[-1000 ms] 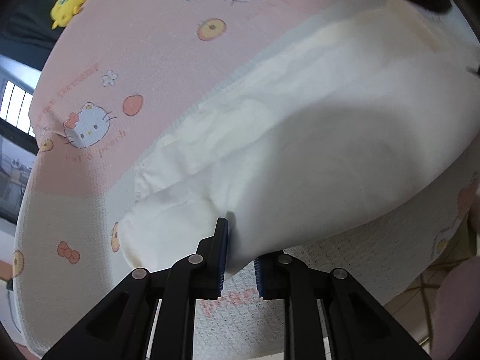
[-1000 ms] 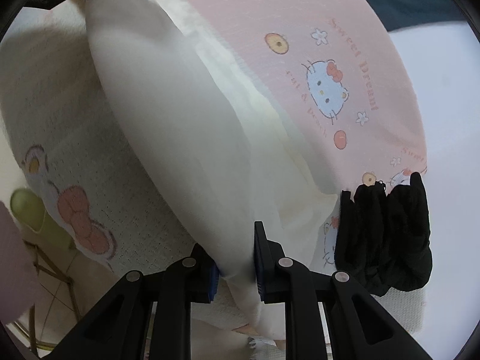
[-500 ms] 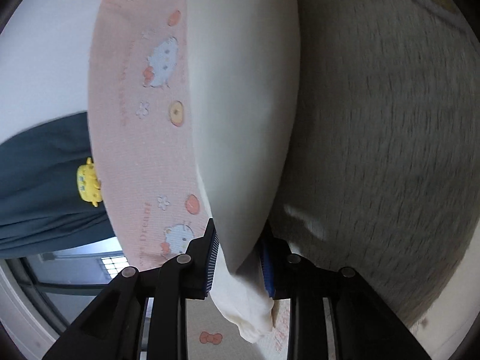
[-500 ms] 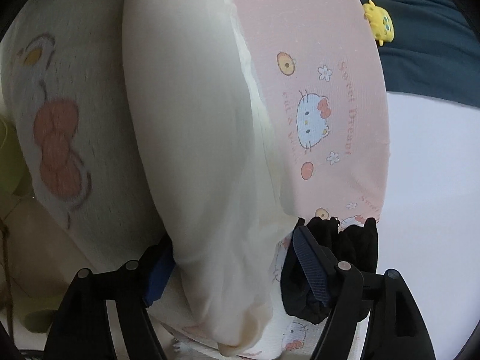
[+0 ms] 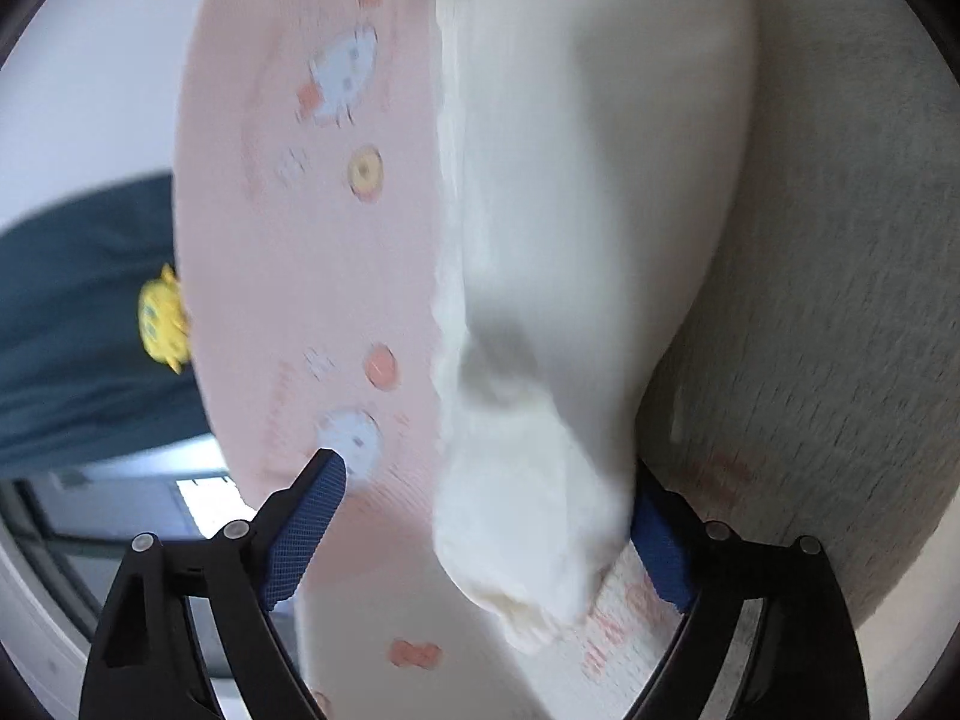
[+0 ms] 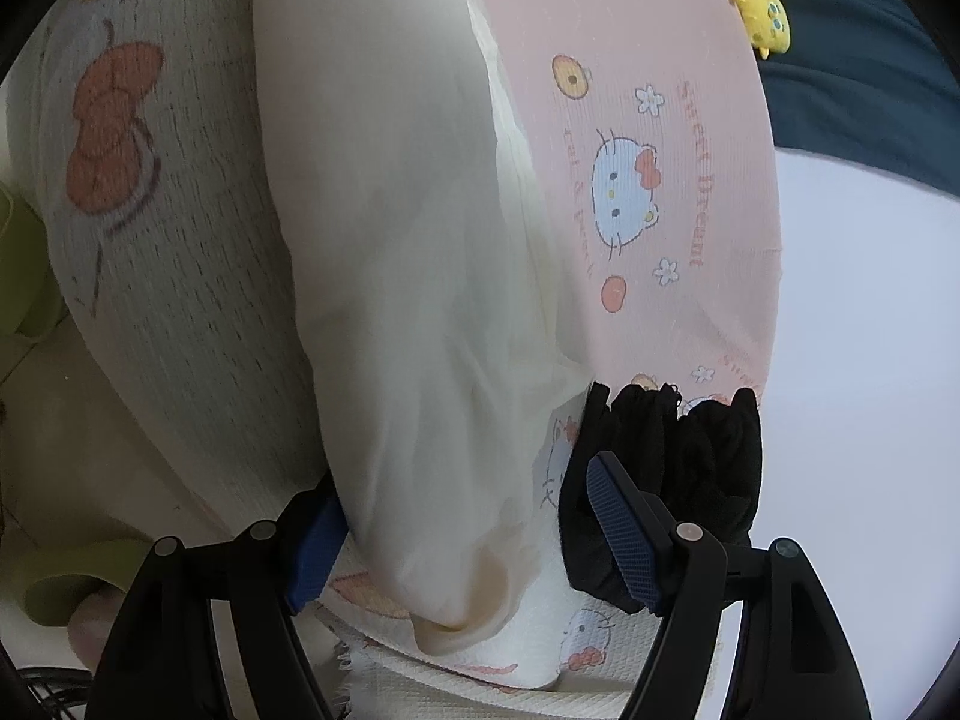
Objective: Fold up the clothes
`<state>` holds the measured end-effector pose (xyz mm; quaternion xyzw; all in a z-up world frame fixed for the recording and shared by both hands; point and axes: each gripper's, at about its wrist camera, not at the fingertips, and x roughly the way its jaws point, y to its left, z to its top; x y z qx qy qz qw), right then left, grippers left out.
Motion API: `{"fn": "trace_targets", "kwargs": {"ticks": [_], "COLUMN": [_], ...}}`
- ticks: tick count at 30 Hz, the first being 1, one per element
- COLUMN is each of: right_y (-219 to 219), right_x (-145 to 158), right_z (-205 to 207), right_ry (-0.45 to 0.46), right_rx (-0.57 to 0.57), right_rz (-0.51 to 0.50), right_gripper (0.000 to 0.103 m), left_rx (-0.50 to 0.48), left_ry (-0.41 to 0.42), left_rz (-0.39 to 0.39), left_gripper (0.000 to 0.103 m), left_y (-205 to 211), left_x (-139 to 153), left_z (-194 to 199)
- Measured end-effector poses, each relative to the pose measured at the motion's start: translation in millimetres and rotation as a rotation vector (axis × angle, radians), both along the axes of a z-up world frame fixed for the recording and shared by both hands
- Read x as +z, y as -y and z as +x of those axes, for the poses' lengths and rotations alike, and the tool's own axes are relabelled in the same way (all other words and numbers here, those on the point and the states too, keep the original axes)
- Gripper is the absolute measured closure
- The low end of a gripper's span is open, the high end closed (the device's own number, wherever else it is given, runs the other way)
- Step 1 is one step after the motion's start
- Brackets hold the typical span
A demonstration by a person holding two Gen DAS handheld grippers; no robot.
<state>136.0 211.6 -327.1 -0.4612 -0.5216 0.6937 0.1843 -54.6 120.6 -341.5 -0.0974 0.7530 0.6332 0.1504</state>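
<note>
A cream-white garment [image 5: 588,192] lies folded in a long band on the pink cat-print blanket [image 5: 288,240]. One end of it sits between the jaws of my left gripper [image 5: 480,540], which are opening wide; the left pad stands clear of the cloth and the right pad rests beside it. In the right wrist view the garment's [image 6: 408,276] other end lies between the spread jaws of my right gripper [image 6: 471,540]. That gripper is open, its right pad well off the cloth.
A crumpled black garment [image 6: 672,480] lies on the blanket [image 6: 660,120] just behind my right gripper's right finger. A yellow plush toy [image 6: 759,12] sits on dark blue fabric [image 6: 840,90] beyond the blanket. The blanket's pale underside [image 6: 180,300] hangs over the near edge.
Both grippers were shut on the cream garment and have let go, their jaws now spread wide. Both hands rolled and sank, and the garment now rests on the blanket.
</note>
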Motion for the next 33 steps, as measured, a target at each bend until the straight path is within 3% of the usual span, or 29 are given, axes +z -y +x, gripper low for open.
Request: {"fn": "trace_targets", "kwargs": {"ticks": [3, 7, 10, 15, 17, 18, 20, 22, 26, 28, 33], "right_y": [-5, -14, -12, -1, -1, -2, -4, -6, -4, -8, -22], "right_x": [0, 0, -4, -21, -23, -22, -18, -17, -22, -16, 3], "right_z": [4, 6, 5, 11, 11, 11, 10, 11, 12, 9, -1], "right_ry": [0.009, 0.009, 0.014, 0.046, 0.058, 0.065, 0.075, 0.092, 0.099, 0.085, 0.07], "right_rx": [-0.013, -0.044, -0.052, 0.059, 0.066, 0.056, 0.018, -0.007, -0.015, -0.047, -0.115], "right_rz": [-0.003, -0.019, 0.008, 0.169, 0.168, 0.143, 0.05, -0.027, -0.033, -0.089, -0.27], "right_gripper": [0.027, 0.025, 0.022, 0.022, 0.028, 0.033, 0.054, 0.074, 0.076, 0.077, 0.077], "left_rx": [0.066, 0.107, 0.119, 0.099, 0.072, 0.058, 0.062, 0.083, 0.11, 0.128, 0.211], "left_ry": [0.036, 0.019, 0.033, -0.012, -0.019, -0.018, 0.04, 0.123, 0.159, 0.157, 0.212], "left_rz": [-0.022, -0.045, 0.016, 0.067, 0.064, 0.062, 0.062, 0.068, 0.101, 0.112, 0.19], "left_gripper": [0.011, 0.011, 0.011, 0.011, 0.013, 0.016, 0.029, 0.054, 0.078, 0.089, 0.09], "left_y": [15, 37, 41, 46, 42, 42, 41, 42, 42, 40, 33], "left_x": [1, -2, 1, 1, 1, 2, 1, 0, -4, -6, 1], "left_z": [-11, -30, -36, -34, -26, -21, -19, -16, -15, -16, -26]}}
